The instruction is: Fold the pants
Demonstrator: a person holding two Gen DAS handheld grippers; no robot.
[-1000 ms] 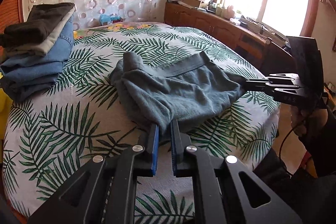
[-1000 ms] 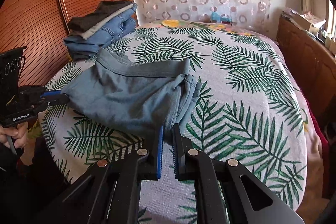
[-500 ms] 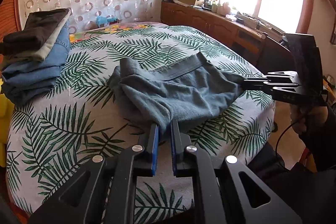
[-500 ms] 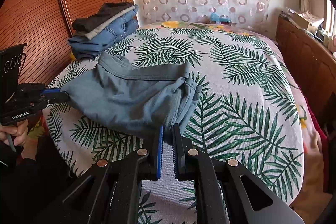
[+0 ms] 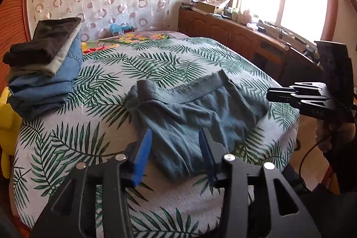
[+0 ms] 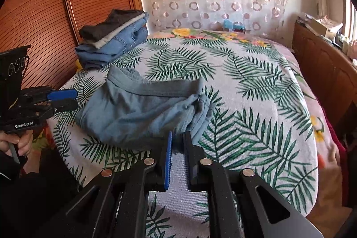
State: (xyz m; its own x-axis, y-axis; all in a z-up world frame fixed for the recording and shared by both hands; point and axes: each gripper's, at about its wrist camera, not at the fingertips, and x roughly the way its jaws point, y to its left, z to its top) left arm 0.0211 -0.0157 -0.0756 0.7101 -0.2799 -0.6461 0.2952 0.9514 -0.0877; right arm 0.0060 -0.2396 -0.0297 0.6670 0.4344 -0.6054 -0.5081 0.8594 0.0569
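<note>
Looking along the left gripper (image 5: 175, 144), its jaws stand well apart, having just been opening, and the near edge of the grey-blue pants (image 5: 191, 113) lies loose between them on the palm-leaf bedspread (image 5: 67, 144), with neither blue pad pressing the cloth. The pants are bunched and partly doubled over, the waistband running across the far side ahead of the jaws. Beyond the left finger, far off toward the wooden headboard, sits a stack of folded clothes (image 5: 44, 73): dark on top, pale beneath, then denim. To the right of the jaws the right gripper (image 5: 271, 94) reaches in from the side with its tips at the pants' right edge; from here its fingers look nearly together, and I cannot tell whether cloth is between them. A wooden cabinet (image 5: 234, 37) under a bright window runs behind it.

From the right wrist view, the right gripper (image 6: 177, 137) shows only a narrow gap between its jaws, which have just been easing open. A fold of the pants (image 6: 142, 108) lies right at the fingertips, and the pads no longer appear to pinch it. The bulk of the garment spreads ahead and to the left of the jaws. Farther left, the left gripper (image 6: 74, 99) is held by a hand (image 6: 19, 142), fingers parted at the pants' far edge. The stack of folded clothes (image 6: 113, 41) sits beyond, ahead-left of the jaws.
</note>
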